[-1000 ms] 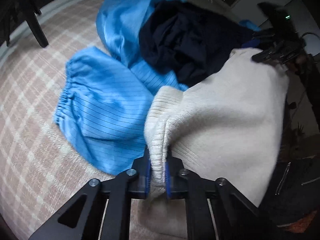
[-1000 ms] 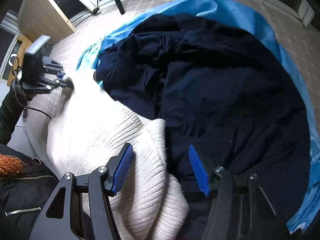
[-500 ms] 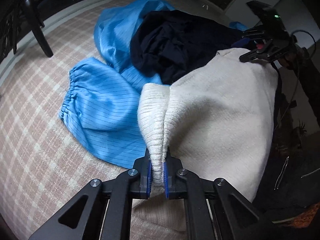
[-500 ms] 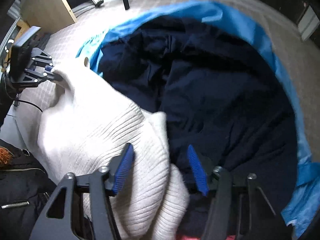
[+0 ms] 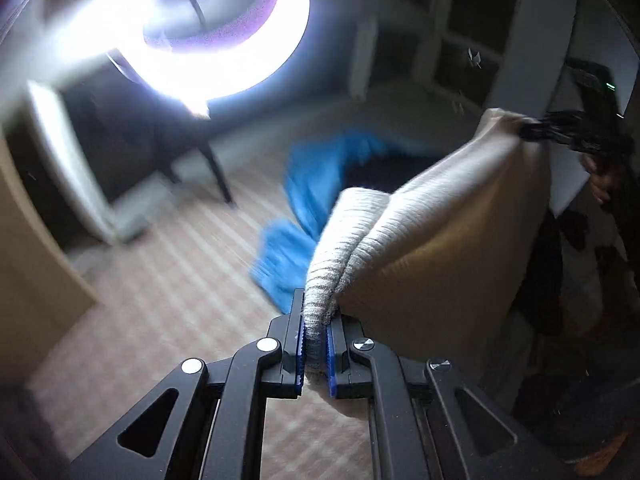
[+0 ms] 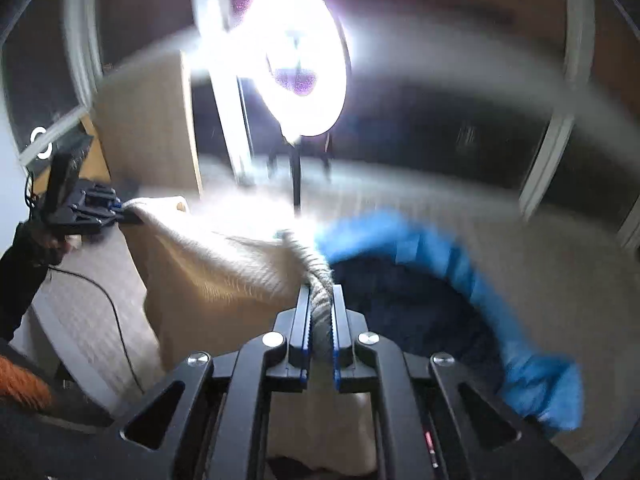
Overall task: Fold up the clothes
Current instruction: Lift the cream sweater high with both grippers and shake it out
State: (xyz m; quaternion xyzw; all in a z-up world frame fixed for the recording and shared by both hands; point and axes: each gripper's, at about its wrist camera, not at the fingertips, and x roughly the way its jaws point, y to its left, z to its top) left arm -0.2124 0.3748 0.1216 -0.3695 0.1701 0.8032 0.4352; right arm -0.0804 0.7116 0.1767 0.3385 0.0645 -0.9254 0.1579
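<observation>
**Sweater aloft, two thin grips**

The cream sweater (image 5: 440, 240) hangs stretched above the bed (image 5: 168, 312), clear of the blue garment (image 6: 460, 256). The left claw (image 5: 316, 344) and right claw (image 6: 320, 332) each clamp a ribbed edge; the right one has just closed. Knit bunched between pads could slip and drop one corner.

Pink checked bed cover (image 5: 168, 320); blue garment (image 6: 472, 272) spread on it, dark navy garment (image 6: 404, 312) lying atop blue.
</observation>
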